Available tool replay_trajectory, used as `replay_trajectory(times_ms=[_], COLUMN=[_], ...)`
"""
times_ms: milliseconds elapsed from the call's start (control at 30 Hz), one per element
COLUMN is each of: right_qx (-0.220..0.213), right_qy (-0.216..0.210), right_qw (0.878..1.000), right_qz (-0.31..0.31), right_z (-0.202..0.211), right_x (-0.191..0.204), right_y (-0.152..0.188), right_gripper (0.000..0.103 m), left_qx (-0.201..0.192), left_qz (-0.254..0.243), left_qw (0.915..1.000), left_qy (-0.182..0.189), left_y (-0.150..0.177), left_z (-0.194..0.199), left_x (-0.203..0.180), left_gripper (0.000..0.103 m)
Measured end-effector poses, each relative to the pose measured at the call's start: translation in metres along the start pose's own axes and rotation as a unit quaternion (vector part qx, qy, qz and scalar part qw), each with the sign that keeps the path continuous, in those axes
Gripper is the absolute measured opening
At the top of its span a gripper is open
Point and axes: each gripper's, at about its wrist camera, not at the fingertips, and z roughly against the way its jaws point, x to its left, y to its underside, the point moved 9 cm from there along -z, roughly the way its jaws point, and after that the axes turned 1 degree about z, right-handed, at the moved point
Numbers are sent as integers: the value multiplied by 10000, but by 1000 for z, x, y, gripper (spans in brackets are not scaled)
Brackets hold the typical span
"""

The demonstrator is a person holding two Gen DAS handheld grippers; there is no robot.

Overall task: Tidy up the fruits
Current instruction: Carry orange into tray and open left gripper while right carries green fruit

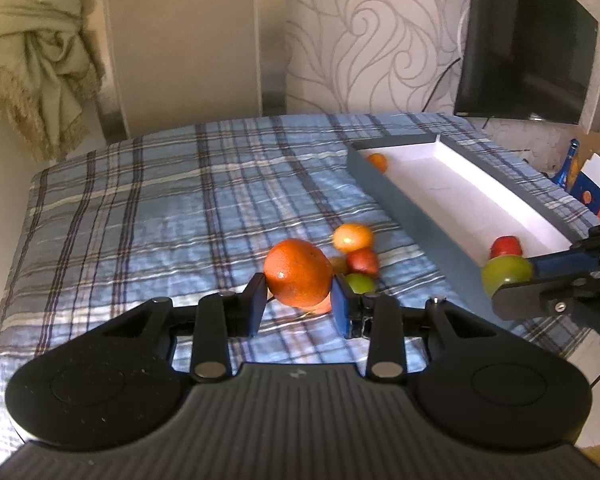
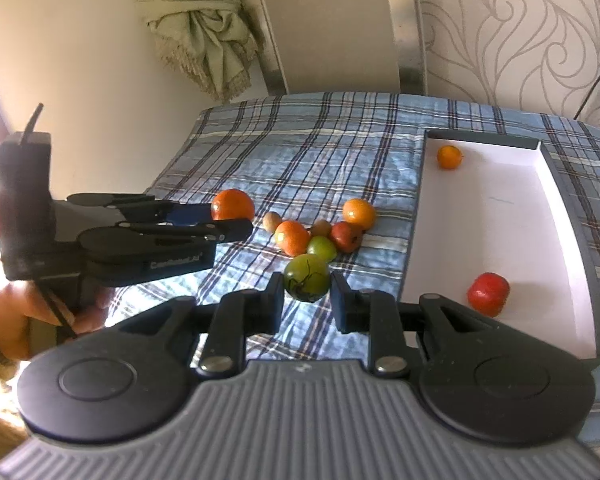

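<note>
item: fruit sorting, plaid-covered table [image 1: 140, 208], landmark the white-lined tray [image 1: 452, 176]. left gripper [image 1: 300, 304]: jaws closed onto a large orange [image 1: 298, 278], both pads pressed to its sides, fruit raised above the cloth, on the side of the loose pile away from the tray. right gripper [image 2: 306, 300]: jaws narrow around a green tomato [image 2: 306, 282] with dark stem marks; the near pad touches it, and contact on the other side cannot be told from the right wrist view; the left wrist view shows this same fruit [image 1: 506, 274] gripped and hanging at the tray's near long wall. loose pile just beside the tray on the cloth: small orange [image 2: 359, 213], red fruit [image 2: 346, 237], green fruit [image 2: 322, 249], second orange [image 2: 292, 237], two small tan fruits [image 2: 273, 221]. right wrist view only: the tan fruits, the full tray floor, the person's left hand [image 2: 8, 320] on the left gripper's handle [image 2: 24, 208]. left wrist view only: dark monitor [image 1: 524, 48] behind the tray, blue bottle [image 1: 568, 164] and boxes past its far wall. inside tray: one small orange [image 2: 449, 157] in the far corner, one red tomato [image 2: 489, 294] near the near end.
</note>
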Motion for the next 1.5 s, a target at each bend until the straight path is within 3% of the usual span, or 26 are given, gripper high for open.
replay_trajectory(times_ms=[833,1167,1500], right_qx=[-38,-30,-13], right_qy=[728,1055,1339], right_qw=[9964,9926,9880], right_qz=[-443,-605,-764], right_z=[42,55,62], right_x=[-67,-91,-108], right_y=[20,25,33], right_gripper=[28,28,28], left_qx=[-89,32,264], left_qz=[-511,-716,-797], left_qw=[9947,9910,9900], left_qy=[885,1131,1135], left_y=[-32,-43,-48], left_z=[-32,-73,-127], left_x=[-105,-140,-156], left_gripper=[40,40,40])
